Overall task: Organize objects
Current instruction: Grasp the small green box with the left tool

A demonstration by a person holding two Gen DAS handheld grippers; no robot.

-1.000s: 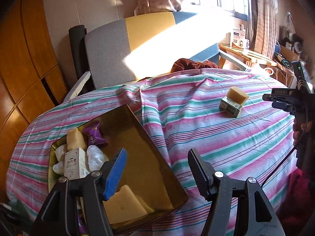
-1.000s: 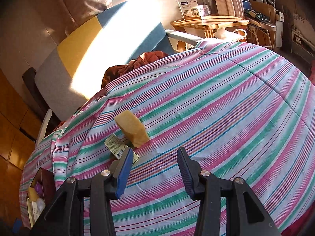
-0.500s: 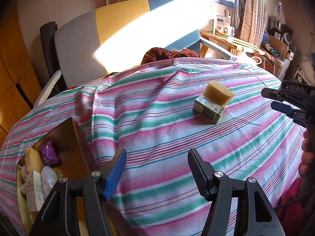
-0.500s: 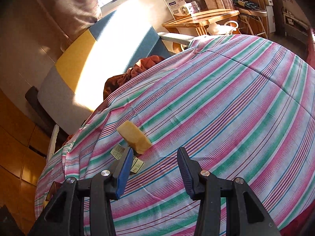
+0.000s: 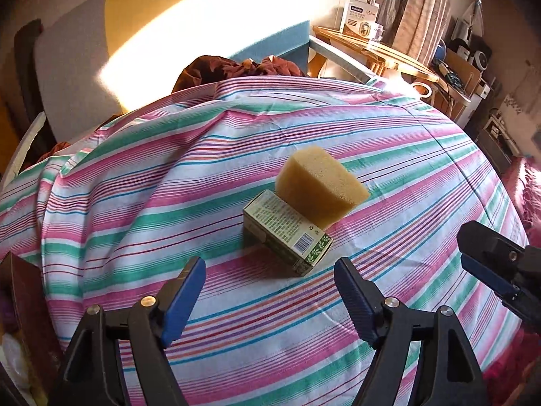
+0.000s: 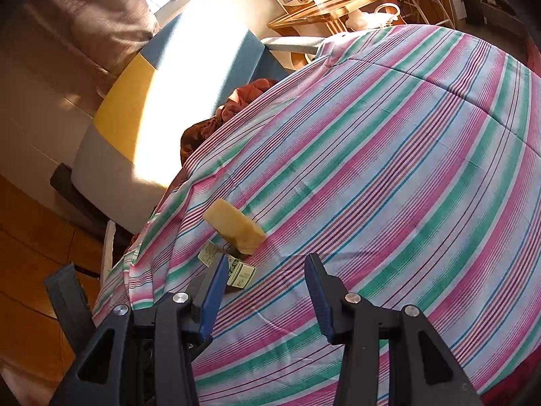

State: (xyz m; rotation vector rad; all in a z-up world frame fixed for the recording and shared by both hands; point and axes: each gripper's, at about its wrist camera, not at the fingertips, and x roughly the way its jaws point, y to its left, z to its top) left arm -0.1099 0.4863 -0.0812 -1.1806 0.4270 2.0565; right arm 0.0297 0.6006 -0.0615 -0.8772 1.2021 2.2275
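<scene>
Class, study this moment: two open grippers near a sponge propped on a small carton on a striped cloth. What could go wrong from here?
1. The yellow sponge leans tilted on the green carton; pulling the carton first would probably topple it.
2. The striped cloth is wrinkled and loose, so a low gripper may snag it and drag both items.
3. The left gripper and right gripper face the same pair and could collide.

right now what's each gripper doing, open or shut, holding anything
Left gripper: open, holding nothing, facing the green box.
Right gripper: open, holding nothing.
</scene>
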